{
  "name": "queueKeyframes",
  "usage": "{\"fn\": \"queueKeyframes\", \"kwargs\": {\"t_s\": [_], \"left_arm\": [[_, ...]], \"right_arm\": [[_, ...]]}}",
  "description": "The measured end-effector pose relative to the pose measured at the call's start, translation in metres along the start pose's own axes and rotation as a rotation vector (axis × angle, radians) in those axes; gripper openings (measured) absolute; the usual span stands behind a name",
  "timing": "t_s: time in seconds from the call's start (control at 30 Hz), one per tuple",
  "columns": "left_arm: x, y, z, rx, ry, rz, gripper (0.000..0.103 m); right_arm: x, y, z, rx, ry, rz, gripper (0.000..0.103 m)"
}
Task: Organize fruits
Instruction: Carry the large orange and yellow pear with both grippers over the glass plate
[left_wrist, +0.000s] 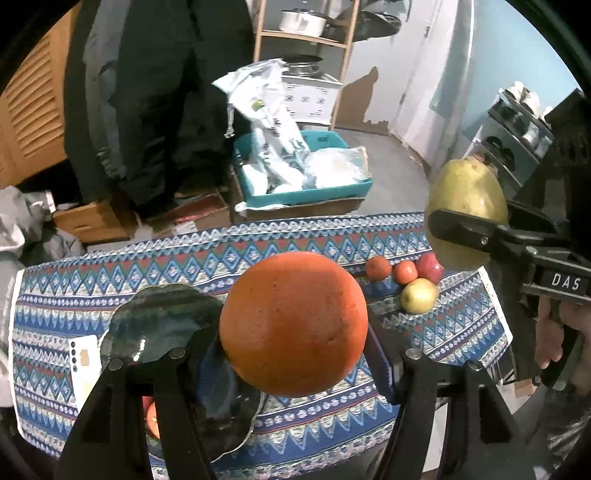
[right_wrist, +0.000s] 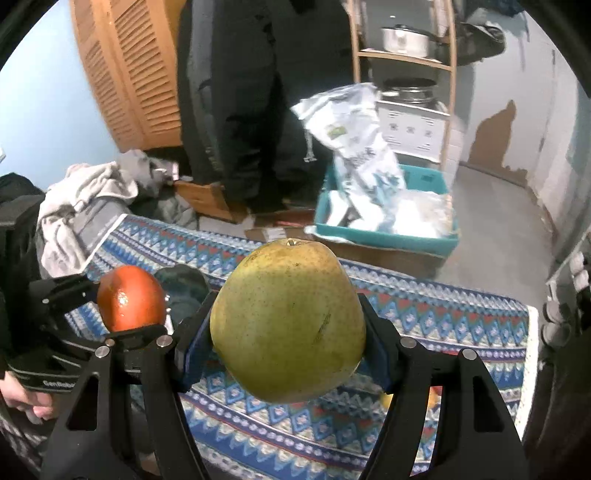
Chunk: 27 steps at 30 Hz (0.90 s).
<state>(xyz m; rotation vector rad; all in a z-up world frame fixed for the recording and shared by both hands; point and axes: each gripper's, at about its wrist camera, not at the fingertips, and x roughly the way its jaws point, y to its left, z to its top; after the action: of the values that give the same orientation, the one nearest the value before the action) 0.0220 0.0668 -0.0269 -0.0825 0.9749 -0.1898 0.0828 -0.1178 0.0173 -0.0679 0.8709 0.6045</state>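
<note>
My left gripper (left_wrist: 295, 354) is shut on an orange (left_wrist: 293, 323) and holds it above the patterned tablecloth (left_wrist: 92, 295), partly over a dark glass plate (left_wrist: 166, 325). My right gripper (right_wrist: 288, 354) is shut on a large green pear (right_wrist: 288, 321), held above the cloth; the pear also shows at the right of the left wrist view (left_wrist: 467, 210). The orange shows at the left of the right wrist view (right_wrist: 131, 299). Several small fruits lie on the cloth at the far right: two small oranges (left_wrist: 391, 269), a red apple (left_wrist: 430, 267), a yellow-green apple (left_wrist: 419, 295).
An orange fruit (left_wrist: 152, 417) shows under the plate's near edge. A white card (left_wrist: 85, 365) lies left of the plate. Beyond the table stand a person in dark clothes (left_wrist: 155, 110), a teal box of bags (left_wrist: 303, 173), a wooden shelf (left_wrist: 306, 37) and cardboard boxes.
</note>
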Motion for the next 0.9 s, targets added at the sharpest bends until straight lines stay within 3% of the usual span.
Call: {"fn": "queueKeyframes", "kwargs": {"t_s": [0.43,0.9], "left_arm": [[-0.012,0.066,-0.014,-0.109,-0.010,0.047,0.068],[0.003,0.131,-0.027,-0.219,0.017,0.104,0.069]], "right_arm": [[0.040,0.056,0.025,-0.034,0.041,0.094,0.070],[0.095,0.099,0.035,-0.059,0.113,0.156,0.070]]}}
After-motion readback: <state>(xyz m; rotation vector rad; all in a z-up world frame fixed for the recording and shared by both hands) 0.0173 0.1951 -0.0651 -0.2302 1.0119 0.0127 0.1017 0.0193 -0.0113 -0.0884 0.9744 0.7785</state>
